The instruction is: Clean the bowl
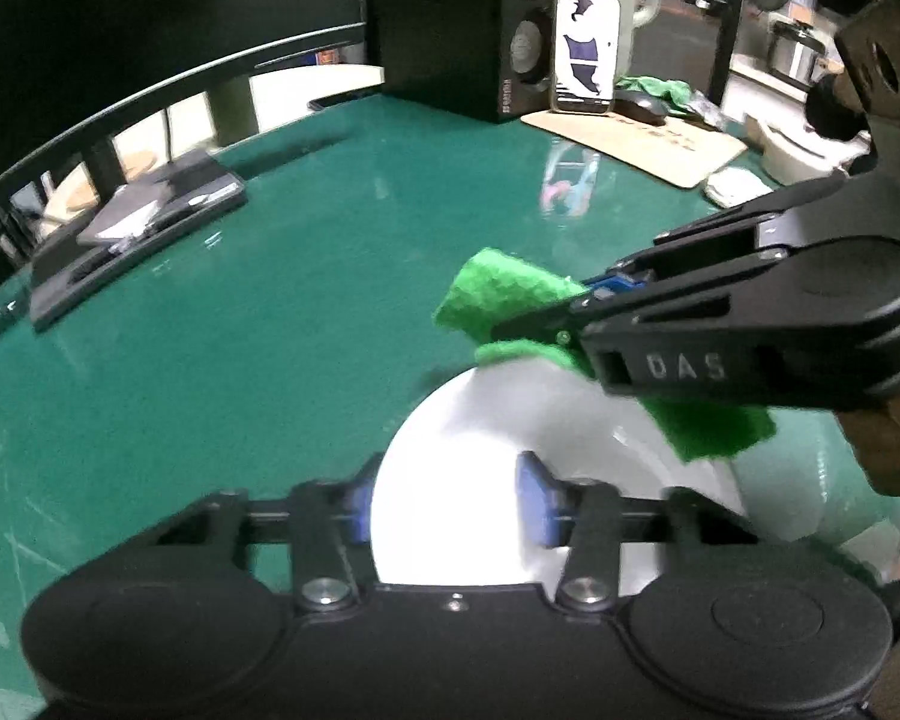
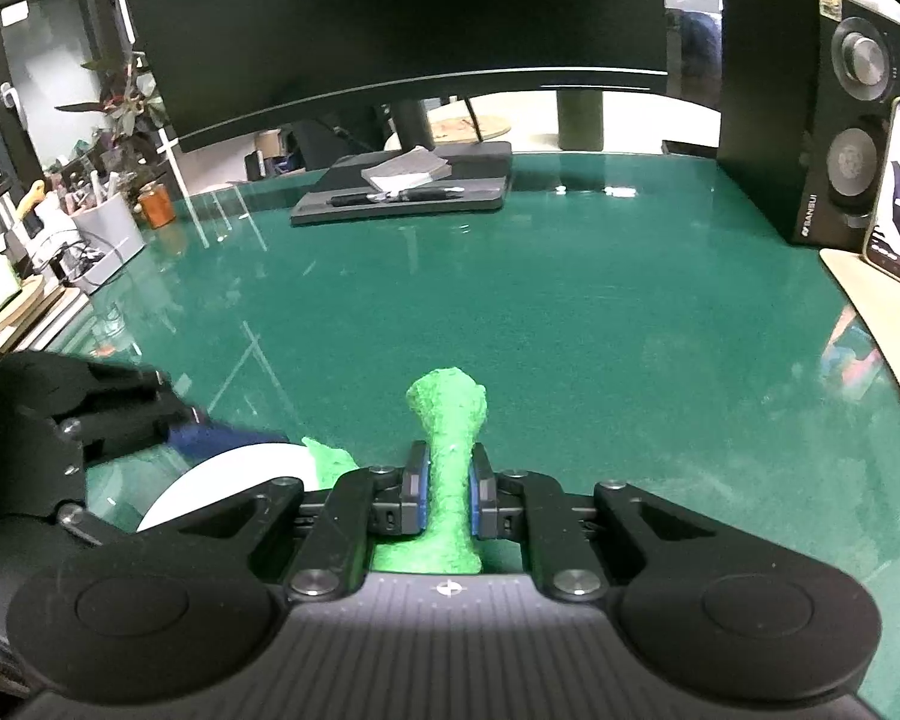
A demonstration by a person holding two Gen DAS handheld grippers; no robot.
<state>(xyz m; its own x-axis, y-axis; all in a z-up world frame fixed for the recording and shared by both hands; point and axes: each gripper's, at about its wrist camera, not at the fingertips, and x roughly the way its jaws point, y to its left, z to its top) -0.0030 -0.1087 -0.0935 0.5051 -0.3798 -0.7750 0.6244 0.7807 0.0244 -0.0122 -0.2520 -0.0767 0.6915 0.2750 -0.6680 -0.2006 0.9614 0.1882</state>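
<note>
Right under your left gripper [image 1: 450, 507], the white bowl [image 1: 468, 480] sits low on the green table top [image 1: 270, 330], its rim between the blue pads [image 1: 534, 498]. Your jaws are narrowed around that rim, one pad inside the wall and one outside; the glare makes it hard to say whether both pads press on it, so I can't call that a firm hold. Judge it as glazed and hard: smooth, likely slick, stiff, and liable to chip if it skids off. The rim edge, where you are now, looks like the sensible place to pinch, and a squeeze across the thin wall should steady it.

Just beyond, your right gripper [image 2: 448, 495] has its jaws nearly together, clamped on a bright green scrub cloth [image 2: 450, 450]. It's soft and bunched, poking up past the fingertips and hanging below them. In the left view the loose end drapes over the far rim of the bowl. That cloth will fold and drag, so expect to need pressure to make it wipe.

Farther off: a black tray with pens [image 2: 402, 192], a speaker [image 2: 810, 120], a propped phone [image 1: 585, 51], a monitor [image 2: 390, 30].
</note>
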